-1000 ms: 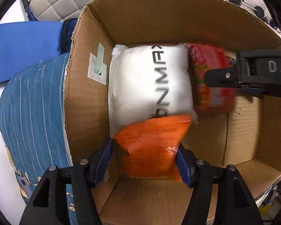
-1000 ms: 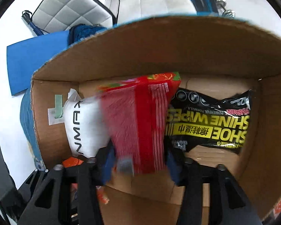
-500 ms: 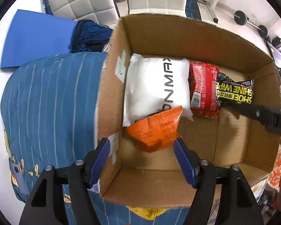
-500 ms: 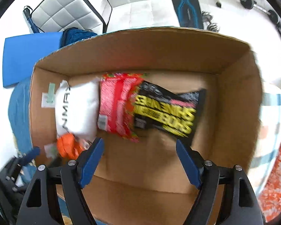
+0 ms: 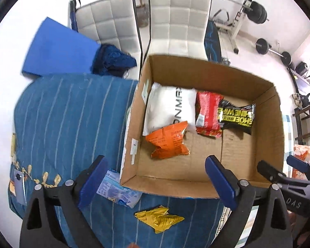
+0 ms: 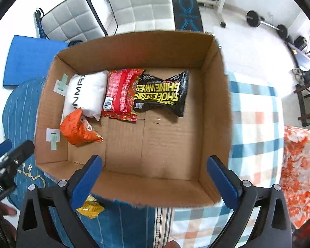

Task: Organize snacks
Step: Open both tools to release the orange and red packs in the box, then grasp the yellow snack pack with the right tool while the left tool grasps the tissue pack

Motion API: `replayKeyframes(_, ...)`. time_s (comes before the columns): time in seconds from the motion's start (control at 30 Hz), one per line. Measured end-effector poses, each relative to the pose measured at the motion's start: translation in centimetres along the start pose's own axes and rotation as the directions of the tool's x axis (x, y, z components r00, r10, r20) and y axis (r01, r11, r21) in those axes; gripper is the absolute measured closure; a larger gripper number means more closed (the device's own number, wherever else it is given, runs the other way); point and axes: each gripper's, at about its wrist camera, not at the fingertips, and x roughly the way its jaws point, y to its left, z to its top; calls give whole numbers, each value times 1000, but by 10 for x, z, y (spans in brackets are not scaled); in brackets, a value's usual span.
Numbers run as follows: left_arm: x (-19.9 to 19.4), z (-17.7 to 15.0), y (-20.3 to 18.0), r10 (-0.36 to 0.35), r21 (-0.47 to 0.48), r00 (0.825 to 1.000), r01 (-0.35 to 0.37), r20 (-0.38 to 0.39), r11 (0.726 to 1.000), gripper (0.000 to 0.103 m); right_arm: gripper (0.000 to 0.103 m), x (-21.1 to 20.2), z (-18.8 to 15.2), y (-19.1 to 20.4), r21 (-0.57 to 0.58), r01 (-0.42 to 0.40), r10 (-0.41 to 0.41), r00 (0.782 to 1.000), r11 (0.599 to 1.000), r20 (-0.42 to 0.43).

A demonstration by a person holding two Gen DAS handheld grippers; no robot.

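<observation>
Left wrist view, inspected first: your cardboard box (image 5: 266, 124) sits open on a blue striped cover (image 5: 68, 113). Four packets lie inside, along its far half. A white pouch (image 5: 167, 105) sits against the left wall. An orange packet (image 5: 168, 141) overlaps the pouch's near corner. A red packet (image 5: 207, 112) lies just beside the pouch, and a black shoe-wipes pack (image 5: 236, 116) partly overlaps the red one. The near half of the box floor is bare cardboard.

Two items remain outside the box, on the cover at its near side: a light blue packet (image 5: 117, 190) touching the box's near left corner, and a yellow packet (image 5: 159, 219) just beside it.

Your left claw (image 5: 155, 183) is spread wide, empty, over the box's near left corner. Your right claw (image 6: 153, 180) is likewise spread and empty, above the box's near wall.

Right wrist view confirms the same layout inside the box. A checked cloth (image 6: 256, 119) lies to the box's right, an orange patterned fabric (image 6: 299, 165) beyond it. Past the box stand two white quilted chairs (image 5: 175, 22), with a blue mat (image 5: 57, 49) to the left and a barbell (image 6: 266, 21) on the floor.
</observation>
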Motion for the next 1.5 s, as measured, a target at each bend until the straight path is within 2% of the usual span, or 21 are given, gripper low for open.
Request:
replayKeyframes(0.37, -64, -26, -20, 2, 48, 991, -9, 131, 999, 6, 0, -82, -48, -4, 35, 51, -55, 989, 998, 139)
replayKeyframes(0.6, -95, -41, -27, -11, 56, 979, 0, 204, 998, 6, 0, -115, -71, -4, 52, 36, -45, 981, 998, 187)
replayKeyframes(0.8, -107, -49, -15, -8, 34, 974, 1, 224, 999, 6, 0, -123, -86, -2, 51, -20, 10, 985, 998, 175)
replayKeyframes(0.9, -104, -58, 4, 14, 6, 978, -15, 209, 1000, 6, 0, -110, -94, 8, 23, -61, 57, 990, 998, 130)
replayKeyframes(1.0, -92, -74, 30, 59, -27, 985, -55, 160, 998, 6, 0, -79, -103, 30, -51, -91, 93, 995, 995, 37)
replayKeyframes(1.1, -73, -97, 61, 110, -74, 989, -103, 97, 992, 6, 0, -47, -111, 57, -148, -92, 88, 996, 985, -31)
replayKeyframes(1.23, -42, -121, 103, 149, -144, 989, -151, -23, 978, 6, 0, 3, -120, 100, -275, -121, 86, 987, 954, -136)
replayKeyframes(1.33, -23, -135, 128, 169, -185, 981, -184, -93, 965, 6, 0, 40, -128, 132, -342, -140, 69, 975, 929, -212)
replayKeyframes(1.5, -1, -144, 153, 177, -221, 971, -210, -158, 952, 6, 1, 96, -140, 165, -359, -137, 29, 957, 923, -289)
